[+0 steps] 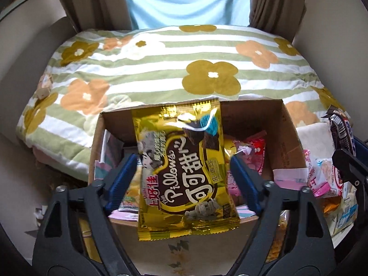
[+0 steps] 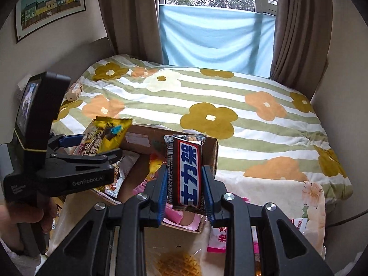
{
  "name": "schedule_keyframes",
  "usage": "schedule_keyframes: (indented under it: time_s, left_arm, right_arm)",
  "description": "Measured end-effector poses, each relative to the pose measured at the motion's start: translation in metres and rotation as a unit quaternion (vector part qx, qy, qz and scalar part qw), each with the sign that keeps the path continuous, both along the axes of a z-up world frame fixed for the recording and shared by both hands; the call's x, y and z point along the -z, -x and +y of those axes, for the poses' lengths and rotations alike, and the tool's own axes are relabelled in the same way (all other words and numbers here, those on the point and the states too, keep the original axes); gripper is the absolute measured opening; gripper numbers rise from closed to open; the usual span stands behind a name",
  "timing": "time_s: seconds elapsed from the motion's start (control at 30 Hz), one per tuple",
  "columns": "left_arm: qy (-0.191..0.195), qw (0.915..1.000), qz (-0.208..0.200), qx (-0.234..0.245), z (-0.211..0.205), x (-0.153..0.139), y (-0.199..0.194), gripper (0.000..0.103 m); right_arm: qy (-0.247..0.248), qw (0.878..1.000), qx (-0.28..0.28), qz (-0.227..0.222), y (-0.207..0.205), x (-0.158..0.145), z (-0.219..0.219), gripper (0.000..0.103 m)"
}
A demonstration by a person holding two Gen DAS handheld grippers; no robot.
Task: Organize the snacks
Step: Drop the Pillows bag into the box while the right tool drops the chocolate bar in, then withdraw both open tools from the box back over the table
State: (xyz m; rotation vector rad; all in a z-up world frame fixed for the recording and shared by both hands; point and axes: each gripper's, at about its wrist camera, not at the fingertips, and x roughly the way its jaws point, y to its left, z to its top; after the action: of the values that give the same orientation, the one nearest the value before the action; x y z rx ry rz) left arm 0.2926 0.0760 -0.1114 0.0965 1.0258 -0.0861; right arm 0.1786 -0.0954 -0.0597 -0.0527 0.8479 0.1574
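A gold "Pillows" snack packet hangs over an open cardboard box between the blue pads of my left gripper. The jaws stand wide and the pads do not press on it. The right wrist view shows the same packet tilted above the box, with the left gripper around it. My right gripper is shut on a brown chocolate bar with blue letters, held upright over the box's near right corner. Several snack packets lie inside the box.
The box stands against a bed with a floral striped blanket. Pink and white snack packets lie to its right, and a bag of crinkly yellow snacks lies in front. A hand holds the left gripper's handle.
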Motion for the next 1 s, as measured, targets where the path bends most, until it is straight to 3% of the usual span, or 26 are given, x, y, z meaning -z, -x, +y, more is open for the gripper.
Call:
schedule_keyframes:
  time_s: [0.1, 0.43, 0.67, 0.7, 0.73, 0.77, 0.8, 1.0]
  left_arm:
    - [-0.019, 0.9998, -0.004, 0.010, -0.001, 0.006, 0.000, 0.103]
    - [0.006, 0.9995, 0.027, -0.017, 0.038, 0.026, 0.030, 0.103]
    - [0.007, 0.9989, 0.031, -0.035, 0.054, 0.028, 0.042, 0.103]
    - [0.009, 0.9988, 0.031, -0.038, 0.056, 0.027, 0.043, 0.103]
    - [0.011, 0.9987, 0.031, -0.040, 0.058, 0.027, 0.043, 0.103]
    - [0.011, 0.9986, 0.030, -0.042, 0.060, 0.027, 0.044, 0.103]
    - [0.011, 0.9986, 0.030, -0.043, 0.060, 0.026, 0.045, 0.103]
    - [0.010, 0.9986, 0.028, -0.044, 0.059, 0.025, 0.053, 0.103]
  right_arm:
    - [0.001, 1.000, 0.005, 0.009, -0.004, 0.005, 0.002, 0.026]
    - [-0.010, 0.998, -0.027, 0.047, -0.022, 0.022, 0.023, 0.026]
    - [-0.066, 0.991, -0.081, 0.079, -0.059, 0.028, 0.048, 0.026]
    - [-0.067, 0.991, -0.078, 0.080, -0.064, 0.029, 0.050, 0.039]
    - [-0.064, 0.992, -0.073, 0.075, -0.067, 0.031, 0.053, 0.073]
    - [-0.065, 0.993, -0.074, 0.068, -0.068, 0.032, 0.053, 0.093]
    - [-0.068, 0.993, -0.077, 0.064, -0.068, 0.032, 0.053, 0.103]
    - [-0.068, 0.993, -0.072, 0.066, -0.050, 0.036, 0.042, 0.103]
